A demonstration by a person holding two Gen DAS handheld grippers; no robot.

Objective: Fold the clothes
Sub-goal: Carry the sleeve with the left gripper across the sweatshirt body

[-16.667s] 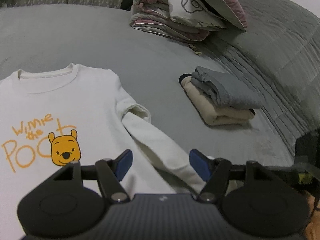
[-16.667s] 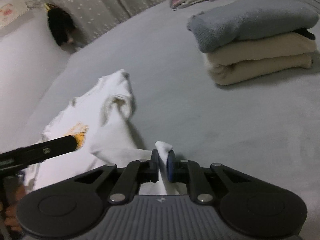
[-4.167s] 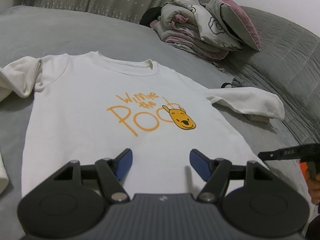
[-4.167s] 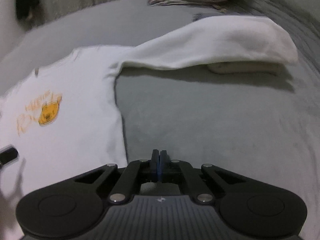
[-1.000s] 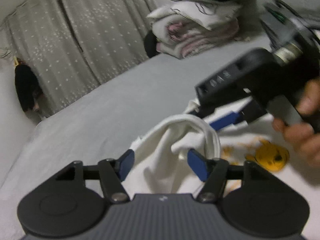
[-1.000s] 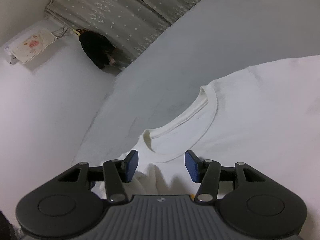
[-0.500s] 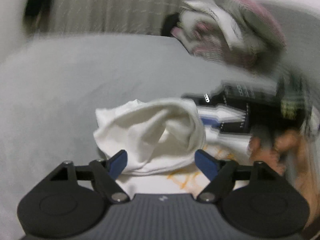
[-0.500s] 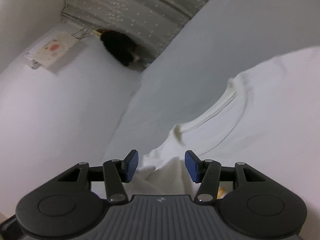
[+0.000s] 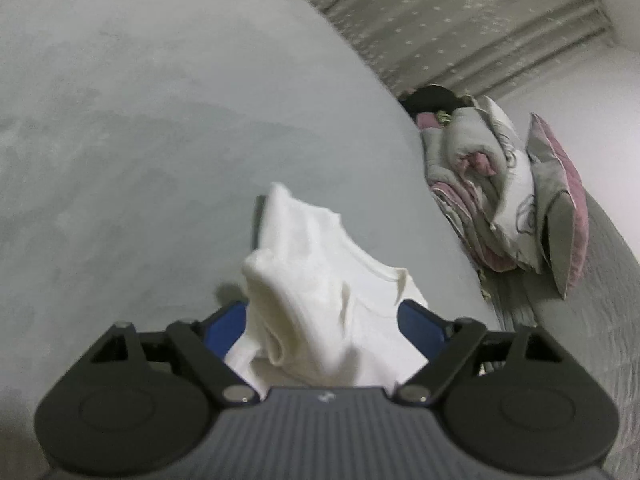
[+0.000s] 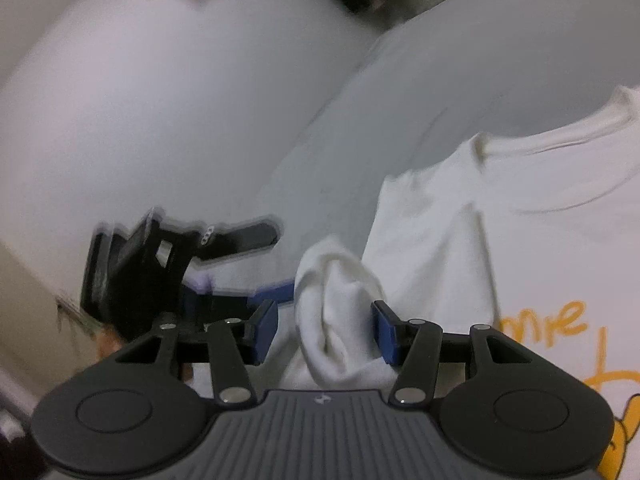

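Sweatshirt (image 10: 532,264), white w/ orange lettering and a yellow bear print, lies on the grey bed (image 9: 160,140), front up, body mostly flat to the right of the right gripper (image 10: 325,330). Its bunched sleeve cuff (image 10: 340,316) sits between that gripper's blue-padded fingers (image 10: 266,330), which are spread apart w/ a gap on the left side, so not pinching yet; right pad looks near or touching the cloth, can't tell which.

Left gripper (image 9: 320,320) also has its fingers wide apart, w/ the same rolled sleeve end rising between them and the shoulder and collar just beyond the tips. In the right wrist view it shows as a blurred black shape left of the cuff.

Both grippers crowd the one sleeve, prob. because a long floppy sleeve needs gathering and control before it can be laid across the chest. Body being spread flat fits a fold in progress, sleeve stage.

Folded bedding and pillow (image 9: 520,208) sit well beyond the fingers, right.
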